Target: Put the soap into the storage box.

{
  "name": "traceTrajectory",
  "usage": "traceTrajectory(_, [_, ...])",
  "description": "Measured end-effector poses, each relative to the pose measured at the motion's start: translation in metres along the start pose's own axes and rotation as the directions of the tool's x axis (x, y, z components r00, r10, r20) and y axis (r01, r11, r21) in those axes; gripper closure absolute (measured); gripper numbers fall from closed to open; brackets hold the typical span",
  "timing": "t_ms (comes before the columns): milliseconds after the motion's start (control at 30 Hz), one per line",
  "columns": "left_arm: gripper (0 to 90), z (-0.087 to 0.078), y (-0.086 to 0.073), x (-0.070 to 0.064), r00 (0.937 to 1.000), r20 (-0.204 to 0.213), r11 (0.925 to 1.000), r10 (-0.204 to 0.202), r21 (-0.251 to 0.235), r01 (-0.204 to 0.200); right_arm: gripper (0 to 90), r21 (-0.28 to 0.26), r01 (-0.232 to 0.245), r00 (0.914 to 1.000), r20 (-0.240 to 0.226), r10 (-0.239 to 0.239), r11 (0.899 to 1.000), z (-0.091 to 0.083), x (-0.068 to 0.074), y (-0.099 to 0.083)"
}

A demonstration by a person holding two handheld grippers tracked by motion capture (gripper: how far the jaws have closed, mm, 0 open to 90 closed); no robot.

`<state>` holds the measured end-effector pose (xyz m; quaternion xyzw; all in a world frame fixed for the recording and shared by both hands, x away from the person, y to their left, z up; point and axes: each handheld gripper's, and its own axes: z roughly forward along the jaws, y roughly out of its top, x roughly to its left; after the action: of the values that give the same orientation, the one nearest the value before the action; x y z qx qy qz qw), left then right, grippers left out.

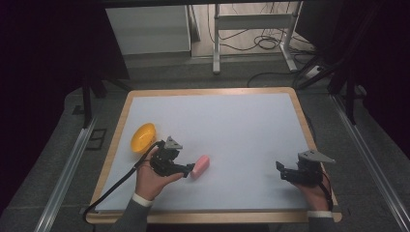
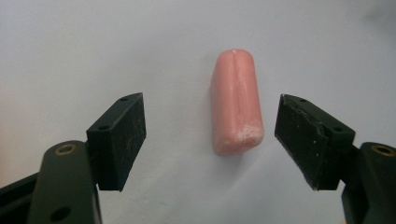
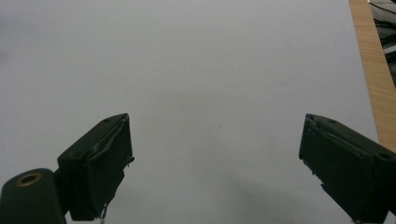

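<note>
Table: one white mat (image 1: 232,130) on a wooden-edged board.
Pink cylinder: one (image 1: 200,166), lying flat left of centre.
Yellow bowl: one (image 1: 143,137), near the mat's left edge.
Left gripper (image 1: 187,170): jaws spread, either side of the pink cylinder (image 2: 236,102), not touching it.
Right gripper (image 1: 281,171): jaws spread over bare mat (image 3: 210,70), nothing between them.

My left gripper (image 1: 186,170) near table (image 1: 241,121) front-left, sausage (image 1: 200,166) just right of it, lying between my spread fingers (image 2: 119,140). Bowl (image 1: 143,137) behind-left. My right gripper (image 1: 283,171) front-right, well apart.
</note>
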<state>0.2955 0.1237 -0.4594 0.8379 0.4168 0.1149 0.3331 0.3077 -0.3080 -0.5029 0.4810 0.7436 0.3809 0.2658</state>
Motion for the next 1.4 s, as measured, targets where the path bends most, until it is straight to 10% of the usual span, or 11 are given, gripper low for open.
traceTrajectory(1400, [36.4,0.067,0.010,-0.013,0.9995,0.027,0.9927,-0.018,0.120,0.015,9.4,-0.002,0.008,1.0000,0.002,-0.008,1.000,0.001,0.001,0.000])
